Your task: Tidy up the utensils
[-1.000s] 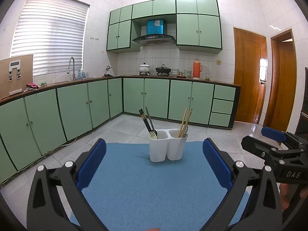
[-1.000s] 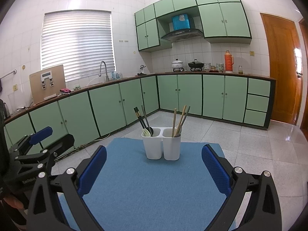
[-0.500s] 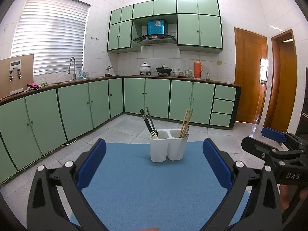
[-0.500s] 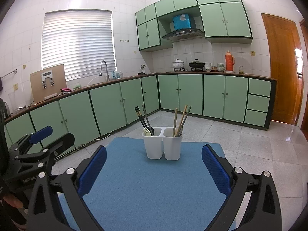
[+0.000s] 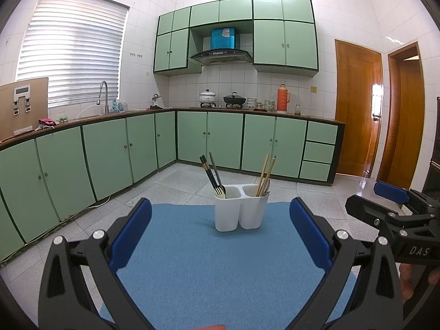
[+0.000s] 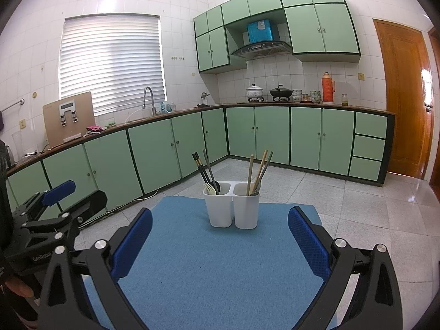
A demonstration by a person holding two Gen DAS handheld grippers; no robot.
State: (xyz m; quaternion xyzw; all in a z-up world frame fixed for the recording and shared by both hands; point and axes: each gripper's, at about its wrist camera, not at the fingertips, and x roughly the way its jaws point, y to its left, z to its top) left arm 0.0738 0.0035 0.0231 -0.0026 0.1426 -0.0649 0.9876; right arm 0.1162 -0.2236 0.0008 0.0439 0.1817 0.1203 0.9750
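Note:
A white two-compartment utensil holder (image 5: 241,207) (image 6: 233,205) stands near the far edge of a blue mat (image 5: 214,261) (image 6: 214,264). Its left compartment holds black chopsticks (image 5: 208,172) (image 6: 200,169), a dark-handled utensil and a pale fork (image 5: 219,192) (image 6: 209,188). The right one holds wooden chopsticks (image 5: 263,174) (image 6: 257,170) and a spoon. My left gripper (image 5: 218,236) hangs open over the near mat, holding nothing. My right gripper (image 6: 218,236) is open too, also well short of the holder. Each gripper shows at the side of the other's view.
Green kitchen cabinets (image 5: 110,151) and a countertop with a sink tap (image 5: 104,96), pots and a red thermos (image 5: 283,99) run along the back. Wooden doors (image 5: 357,110) stand at the right. Tiled floor lies beyond the mat.
None of the utensils moved. Both views have shifted only very slightly; both grippers stay open in the same pose.

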